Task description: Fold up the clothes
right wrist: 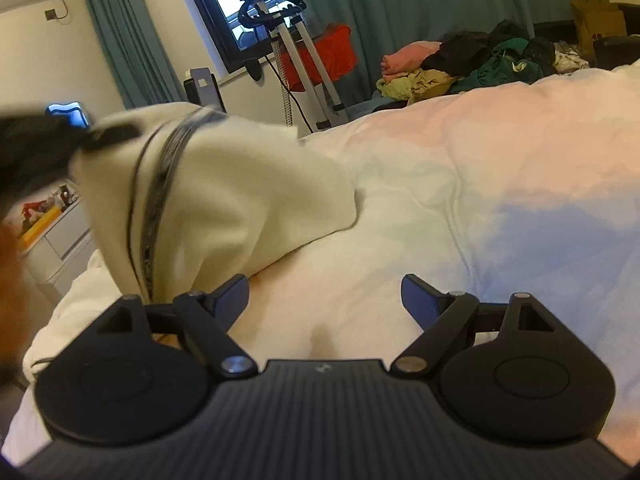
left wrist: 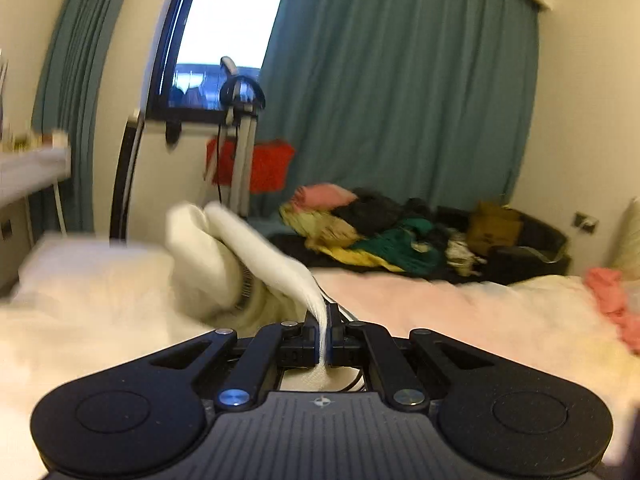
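A cream garment (left wrist: 224,248) with a dark zip line hangs lifted over the white bed (left wrist: 460,312). My left gripper (left wrist: 326,320) is shut on a pinched edge of it, and the cloth stretches up and to the left from the jaws. In the right wrist view the same garment (right wrist: 224,200) drapes from the upper left, held there by the blurred left gripper (right wrist: 60,136). My right gripper (right wrist: 325,294) is open and empty, just above the bedding (right wrist: 460,200) to the right of the garment.
A pile of mixed clothes (left wrist: 380,232) lies on a dark sofa beyond the bed, also in the right wrist view (right wrist: 472,64). A pink garment (left wrist: 612,300) lies at the bed's right edge. A metal stand (right wrist: 300,52), a red cloth and teal curtains stand by the window.
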The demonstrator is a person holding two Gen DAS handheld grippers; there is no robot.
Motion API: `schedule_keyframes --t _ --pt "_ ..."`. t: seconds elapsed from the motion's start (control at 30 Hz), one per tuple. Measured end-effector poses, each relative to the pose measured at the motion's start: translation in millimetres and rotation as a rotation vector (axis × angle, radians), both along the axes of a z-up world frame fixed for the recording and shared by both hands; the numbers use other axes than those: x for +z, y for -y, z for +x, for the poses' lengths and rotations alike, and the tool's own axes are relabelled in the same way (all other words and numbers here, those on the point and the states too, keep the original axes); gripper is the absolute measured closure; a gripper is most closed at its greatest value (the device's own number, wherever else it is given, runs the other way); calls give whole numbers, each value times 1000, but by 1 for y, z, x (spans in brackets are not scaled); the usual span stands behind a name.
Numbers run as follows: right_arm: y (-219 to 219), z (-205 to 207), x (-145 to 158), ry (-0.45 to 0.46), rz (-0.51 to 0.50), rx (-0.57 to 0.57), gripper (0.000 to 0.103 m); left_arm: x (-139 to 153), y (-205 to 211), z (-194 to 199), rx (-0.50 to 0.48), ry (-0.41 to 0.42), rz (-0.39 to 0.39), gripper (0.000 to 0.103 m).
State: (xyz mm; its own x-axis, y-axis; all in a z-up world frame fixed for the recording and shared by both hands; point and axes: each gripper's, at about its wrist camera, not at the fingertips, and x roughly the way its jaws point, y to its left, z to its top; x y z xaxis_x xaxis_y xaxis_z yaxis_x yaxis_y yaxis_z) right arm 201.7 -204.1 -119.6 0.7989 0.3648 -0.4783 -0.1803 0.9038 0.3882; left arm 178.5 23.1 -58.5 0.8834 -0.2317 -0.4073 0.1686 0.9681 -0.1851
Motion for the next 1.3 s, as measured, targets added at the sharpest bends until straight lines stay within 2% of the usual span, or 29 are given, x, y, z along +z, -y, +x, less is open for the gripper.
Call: schedule_keyframes --t 0.13,0.17,0.27,0.4,0.5,0.57,0.67,0.77,0.87,0.93,1.0,1.07,1.1,1.13,1.17,1.2,1.23,1.3 --pt "-1 -19 11 6 6 11 18 -25 -12 -70 -17 -83 -73 101" --pt "-1 -24 14 8 7 12 18 -33 -15 -75 -14 -114 -73 100" --pt "1 -36 15 -7 40 5 18 -46 -24 -83 -9 -161 -116 100" --pt "6 -31 14 -82 158 29 33 -50 -33 -83 -2 -174 -170 100" --pt "6 -14 22 -117 230 54 33 -52 -45 -82 16 -191 -224 100" --pt "3 -1 31 -108 268 83 33 -54 -52 -80 33 -214 -272 100" --pt "-13 36 42 -126 233 100 33 -58 -66 -72 16 -241 -420 100" --pt "-36 96 51 -147 242 102 33 -66 -74 -62 17 -260 -469 100" --pt "-65 160 59 -166 258 82 33 -73 -77 -53 13 -248 -449 100" --pt "-83 201 63 -168 288 60 33 -83 -81 -48 2 -268 -487 100" --pt "-106 240 62 -167 258 48 33 -95 -87 -41 -20 -306 -569 100" --pt "-131 272 56 -191 156 20 33 -108 -95 -32 -25 -338 -631 100" --pt "-143 283 50 -202 93 15 35 -113 -99 -28 -22 -352 -652 100" --pt "-155 295 44 -213 29 9 51 -118 -102 -24 -21 -365 -670 100" --pt "-165 305 39 -224 -24 3 62 -121 -103 -22 -26 -367 -669 100" --pt "-170 309 33 -239 -34 -4 83 -123 -104 -21 -31 -369 -667 100" --pt "-173 311 32 -247 -46 -12 92 -126 -104 -19 -37 -372 -664 100" --pt "-177 308 38 -227 -95 -22 94 -125 -101 -15 -76 -372 -633 100"
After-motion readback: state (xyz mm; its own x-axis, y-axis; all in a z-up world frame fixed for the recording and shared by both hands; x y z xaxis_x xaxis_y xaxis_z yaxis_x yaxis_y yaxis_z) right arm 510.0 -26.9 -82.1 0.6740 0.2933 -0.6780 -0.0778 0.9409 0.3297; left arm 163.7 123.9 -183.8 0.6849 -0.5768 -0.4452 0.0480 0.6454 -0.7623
